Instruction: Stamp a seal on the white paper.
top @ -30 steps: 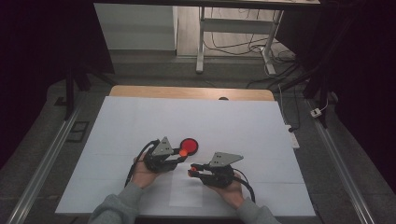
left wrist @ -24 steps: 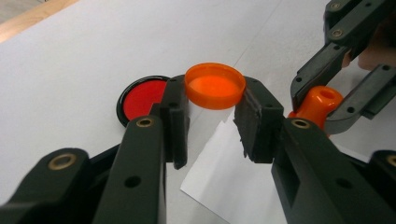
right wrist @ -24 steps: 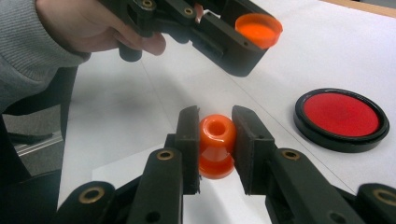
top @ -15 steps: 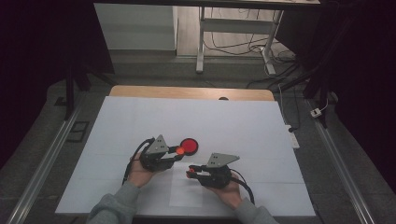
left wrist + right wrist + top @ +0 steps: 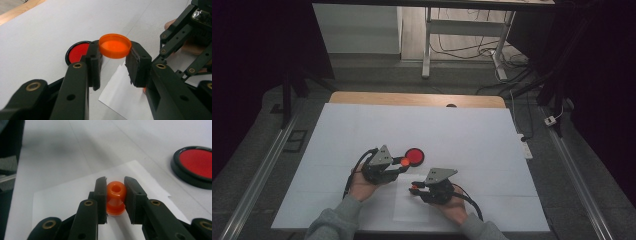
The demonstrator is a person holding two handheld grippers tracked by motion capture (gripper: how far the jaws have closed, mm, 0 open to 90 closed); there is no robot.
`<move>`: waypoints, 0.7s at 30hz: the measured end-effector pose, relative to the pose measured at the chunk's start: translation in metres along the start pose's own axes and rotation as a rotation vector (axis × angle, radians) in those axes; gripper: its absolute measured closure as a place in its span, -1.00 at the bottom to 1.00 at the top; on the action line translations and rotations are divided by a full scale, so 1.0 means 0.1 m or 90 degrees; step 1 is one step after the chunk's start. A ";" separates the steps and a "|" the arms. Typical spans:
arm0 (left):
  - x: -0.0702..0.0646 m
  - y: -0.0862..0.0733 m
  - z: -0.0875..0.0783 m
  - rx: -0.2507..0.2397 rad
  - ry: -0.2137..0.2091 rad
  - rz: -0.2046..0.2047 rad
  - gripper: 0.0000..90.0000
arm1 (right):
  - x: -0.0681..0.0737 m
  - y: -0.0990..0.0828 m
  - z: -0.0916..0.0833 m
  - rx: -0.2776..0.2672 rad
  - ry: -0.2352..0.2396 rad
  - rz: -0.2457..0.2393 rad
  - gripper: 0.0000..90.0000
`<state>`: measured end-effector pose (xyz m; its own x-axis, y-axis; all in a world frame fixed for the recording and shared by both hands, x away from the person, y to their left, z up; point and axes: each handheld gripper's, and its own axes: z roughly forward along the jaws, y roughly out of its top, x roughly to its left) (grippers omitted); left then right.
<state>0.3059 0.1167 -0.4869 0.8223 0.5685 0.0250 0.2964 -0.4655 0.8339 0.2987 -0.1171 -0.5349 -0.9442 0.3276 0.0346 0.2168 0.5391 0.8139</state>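
My left gripper (image 5: 115,55) is shut on a flat round orange cap (image 5: 115,47), held by its rim just above the white table, open side up. In the high view the left gripper (image 5: 403,162) points right, toward a red disc with a black rim (image 5: 414,156). My right gripper (image 5: 115,185) is shut on a small orange spool-shaped piece (image 5: 115,195) with a hole in its top, above a white paper sheet (image 5: 62,197). In the high view the right gripper (image 5: 413,188) points left, just right of and nearer than the left one.
The red disc (image 5: 77,52) lies flat on the table just beyond the left jaws, and at the right of the right gripper view as the red disc (image 5: 197,165). The paper sheet (image 5: 412,205) lies near the front edge. A wooden strip (image 5: 417,99) borders the table's far side.
The right gripper has shifted slightly toward the near edge with its orange piece. The left gripper has stayed where it was.
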 end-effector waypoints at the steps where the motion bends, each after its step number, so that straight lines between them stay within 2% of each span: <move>1: 0.00 0.00 0.00 -0.001 0.000 -0.001 0.45 | 0.01 0.00 0.01 0.005 -0.003 -0.005 0.61; 5: 0.00 0.00 -0.01 -0.002 0.001 -0.001 0.45 | 0.02 0.01 0.02 0.010 -0.004 -0.009 0.61; 8: 0.00 0.00 -0.01 -0.003 0.001 -0.003 0.45 | 0.03 0.04 0.02 0.032 -0.011 -0.021 0.62; 12: 0.01 0.00 -0.02 -0.004 0.002 -0.004 0.45 | 0.04 0.07 0.02 0.045 -0.014 -0.020 0.62; 21: -0.01 0.01 -0.04 -0.008 0.002 -0.005 0.45 | 0.06 0.05 0.02 0.036 -0.024 -0.021 0.62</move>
<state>0.3033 0.1188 -0.4842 0.8184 0.5743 0.0202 0.2969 -0.4526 0.8408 0.2945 -0.1108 -0.5322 -0.9413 0.3374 -0.0141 0.2008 0.5927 0.7800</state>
